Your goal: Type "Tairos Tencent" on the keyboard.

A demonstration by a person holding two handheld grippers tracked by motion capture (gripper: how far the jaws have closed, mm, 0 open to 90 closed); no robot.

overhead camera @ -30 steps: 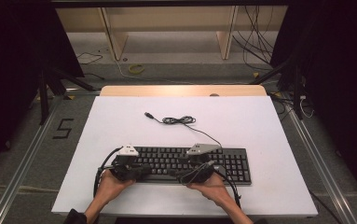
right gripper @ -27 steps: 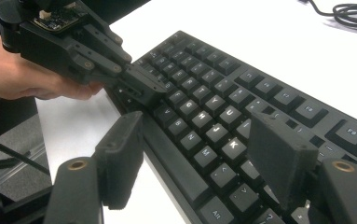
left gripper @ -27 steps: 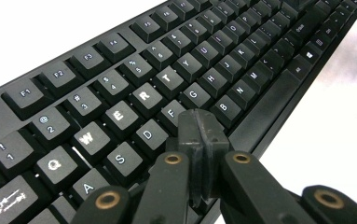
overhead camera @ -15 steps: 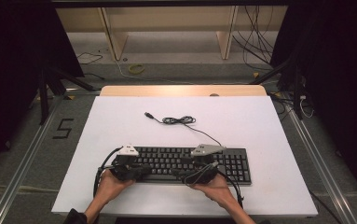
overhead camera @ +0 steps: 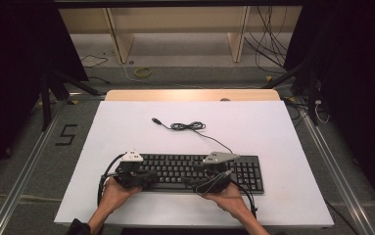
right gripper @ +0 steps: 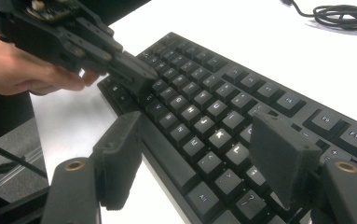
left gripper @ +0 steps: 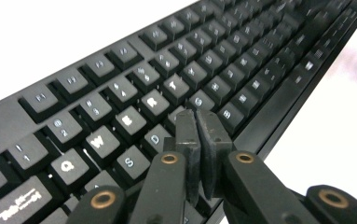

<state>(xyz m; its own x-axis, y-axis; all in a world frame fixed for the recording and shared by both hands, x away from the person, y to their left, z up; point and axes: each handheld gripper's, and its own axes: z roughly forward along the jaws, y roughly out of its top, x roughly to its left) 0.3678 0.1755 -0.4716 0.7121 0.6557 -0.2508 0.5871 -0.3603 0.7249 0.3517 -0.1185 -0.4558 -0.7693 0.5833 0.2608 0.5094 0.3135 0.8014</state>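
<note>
Both grippers are black, each topped with a grey three-cornered plate. The left gripper [left gripper: 198,122] shows two flat, matte black slab-shaped pads mounted on black link arms, with brass-coloured rivets at the pivots. The right gripper [right gripper: 199,154] has the same build: wide rectangular black pads and brass rivets on its links. A black cable [overhead camera: 102,182] loops off the left one, another trails from the right. Forearms bare, a dark sleeve [overhead camera: 77,228] at the left elbow.
</note>
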